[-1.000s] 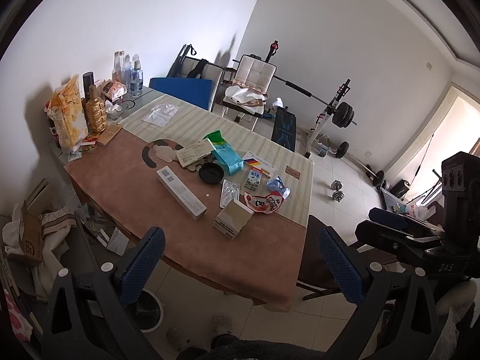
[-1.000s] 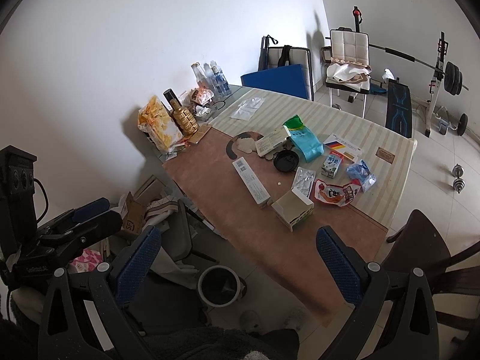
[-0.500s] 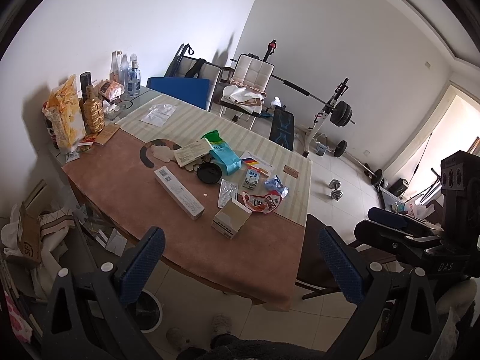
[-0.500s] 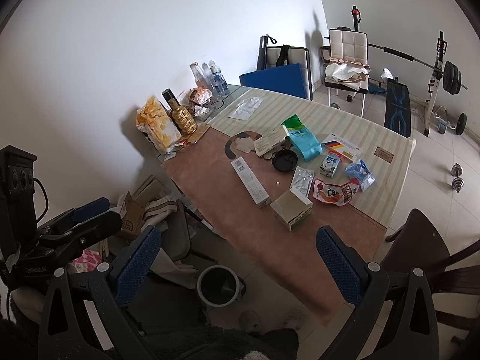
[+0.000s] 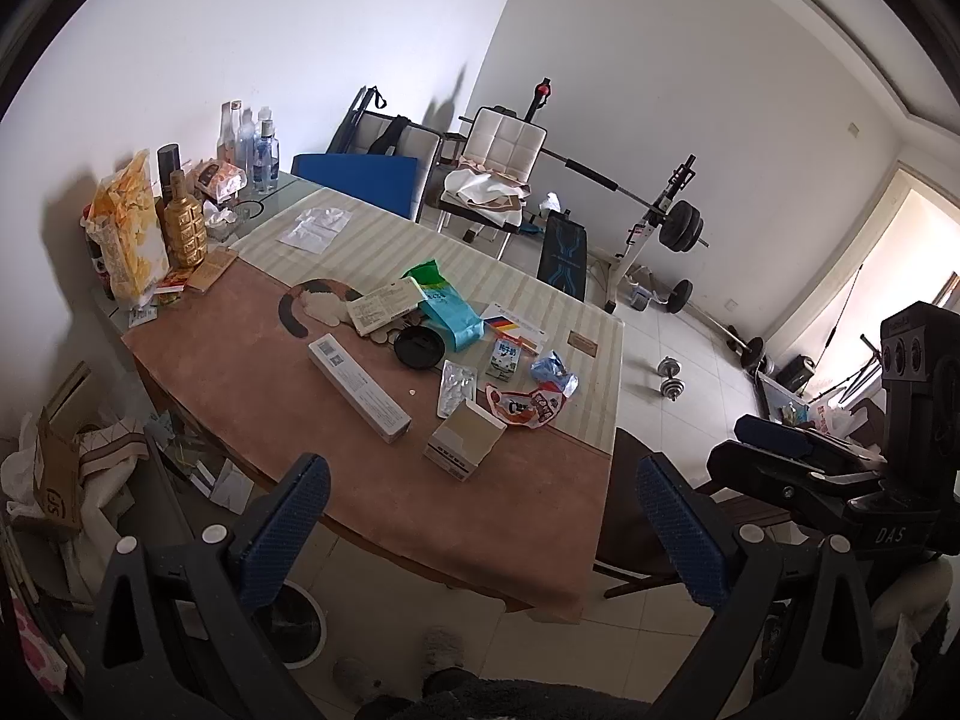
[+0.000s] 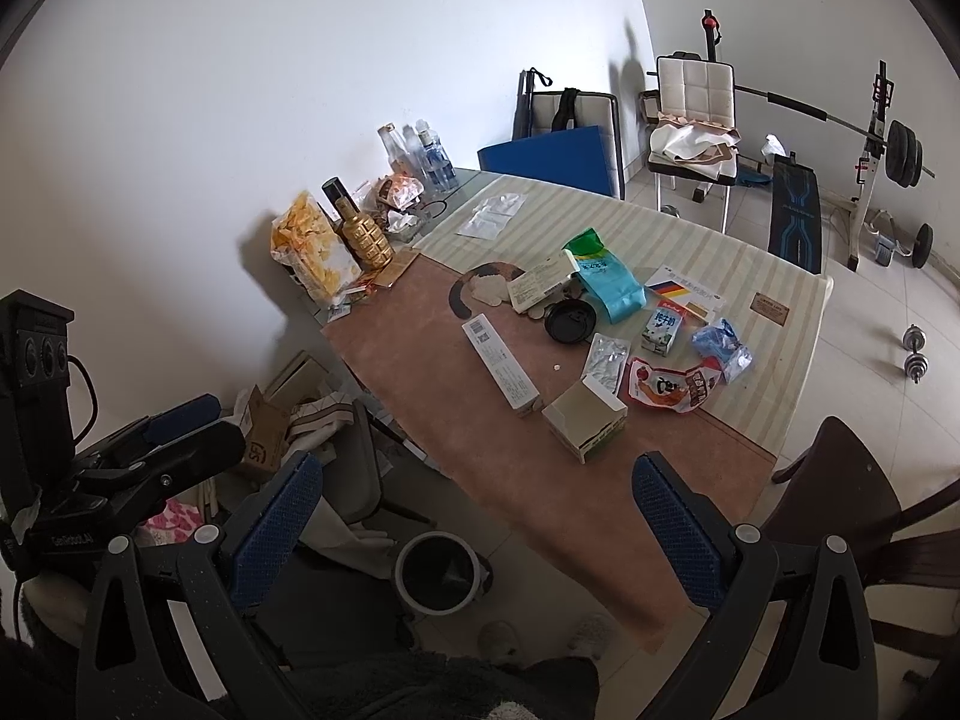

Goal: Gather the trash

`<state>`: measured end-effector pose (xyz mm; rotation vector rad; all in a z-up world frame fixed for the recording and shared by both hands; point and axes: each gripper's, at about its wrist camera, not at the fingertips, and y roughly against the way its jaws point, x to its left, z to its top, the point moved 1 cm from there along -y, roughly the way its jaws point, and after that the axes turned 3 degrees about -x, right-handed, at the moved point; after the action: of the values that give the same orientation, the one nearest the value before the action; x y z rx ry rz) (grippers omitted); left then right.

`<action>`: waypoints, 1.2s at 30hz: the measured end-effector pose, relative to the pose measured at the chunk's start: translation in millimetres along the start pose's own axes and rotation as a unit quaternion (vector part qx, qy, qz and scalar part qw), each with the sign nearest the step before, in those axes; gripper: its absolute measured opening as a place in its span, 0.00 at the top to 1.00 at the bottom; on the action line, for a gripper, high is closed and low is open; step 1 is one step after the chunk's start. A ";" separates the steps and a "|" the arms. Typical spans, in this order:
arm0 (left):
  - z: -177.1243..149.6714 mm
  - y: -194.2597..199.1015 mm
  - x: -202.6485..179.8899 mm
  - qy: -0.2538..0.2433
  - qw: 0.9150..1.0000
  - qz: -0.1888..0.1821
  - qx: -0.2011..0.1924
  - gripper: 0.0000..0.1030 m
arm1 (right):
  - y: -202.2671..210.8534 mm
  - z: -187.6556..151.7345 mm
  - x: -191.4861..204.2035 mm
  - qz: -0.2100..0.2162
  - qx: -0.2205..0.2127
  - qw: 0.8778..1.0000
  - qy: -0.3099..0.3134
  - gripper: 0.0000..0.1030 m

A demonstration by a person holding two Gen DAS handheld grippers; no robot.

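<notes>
Trash lies on the table [image 5: 528, 510]: a long white box [image 5: 359, 388], an open carton [image 5: 465, 443], a red wrapper [image 5: 523, 407], a foil blister pack [image 5: 455, 387], a small milk carton [image 5: 503, 357], a blue crumpled wrapper [image 5: 552, 373], a teal bag [image 5: 450, 312] and a black lid [image 5: 418, 347]. A round bin [image 6: 438, 571] stands on the floor by the table's near edge. My left gripper [image 5: 480, 525] and my right gripper [image 6: 474, 522] are both open and empty, held high, short of the table.
Bottles [image 5: 249, 147], a chip bag [image 5: 126, 228] and a gold bottle [image 5: 183, 228] stand at the table's far left. Cardboard and cloth [image 5: 60, 480] lie on the floor left. A dark chair [image 6: 840, 498] stands at the right. Gym gear [image 5: 660, 222] is behind.
Both grippers have drifted slightly; the table sits a little further left and lower in the views. Nothing was picked up.
</notes>
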<state>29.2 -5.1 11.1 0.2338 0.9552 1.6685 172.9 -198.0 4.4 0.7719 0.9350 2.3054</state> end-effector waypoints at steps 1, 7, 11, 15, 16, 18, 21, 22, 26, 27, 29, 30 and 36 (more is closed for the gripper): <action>2.2 -0.7 -1.2 -0.001 1.000 0.000 0.001 0.00 | -0.2 0.0 0.1 0.001 0.000 1.000 0.000 0.00; -0.6 1.7 -10.3 -0.004 1.000 -0.003 0.003 0.00 | -0.2 0.8 -2.0 -0.001 -0.002 1.000 -0.004 0.00; 7.6 -2.0 -14.1 -0.008 1.000 -0.002 0.006 0.00 | -1.7 1.6 -1.0 -0.004 -0.005 1.000 -0.012 0.00; 10.9 -12.8 3.3 -0.014 0.998 0.054 -0.007 0.00 | -18.1 7.3 7.0 -0.021 -0.012 0.999 -0.041 0.00; 11.5 -16.9 9.2 -0.016 0.997 0.075 -0.010 0.00 | -20.5 8.2 4.8 -0.030 -0.014 0.998 -0.050 0.00; 16.9 -33.4 19.8 -0.021 0.992 0.121 -0.011 0.00 | -30.9 12.3 -2.5 -0.054 -0.018 0.996 -0.075 0.00; 24.9 -72.1 40.6 -0.019 0.984 0.177 0.001 0.00 | -51.6 19.8 -27.1 -0.101 -0.017 0.988 -0.117 0.00; 28.4 -89.6 47.1 -0.012 0.981 0.194 0.008 0.00 | -59.1 22.0 -37.3 -0.117 -0.015 0.985 -0.129 0.00; 39.9 -167.3 76.5 0.027 0.972 0.222 0.073 0.00 | -110.3 30.5 -106.3 -0.178 0.023 0.964 -0.196 0.00; 42.1 -186.5 81.9 0.034 0.970 0.223 0.089 0.00 | -126.7 31.2 -125.6 -0.191 0.034 0.958 -0.209 0.00; 45.3 -231.9 92.8 0.047 0.964 0.232 0.121 0.00 | -165.3 31.3 -165.2 -0.199 0.063 0.948 -0.239 0.00; 44.4 -252.8 97.6 0.053 0.960 0.238 0.138 0.00 | -192.0 30.0 -185.7 -0.199 0.083 0.943 -0.252 0.00; 26.6 -368.0 124.7 0.099 0.929 0.256 0.247 0.00 | -322.4 12.6 -220.7 -0.142 0.217 0.926 -0.274 0.00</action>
<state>269.4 127.8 -265.3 0.7140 1.5646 1.9142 417.2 -136.1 -294.5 1.2823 1.1999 1.5167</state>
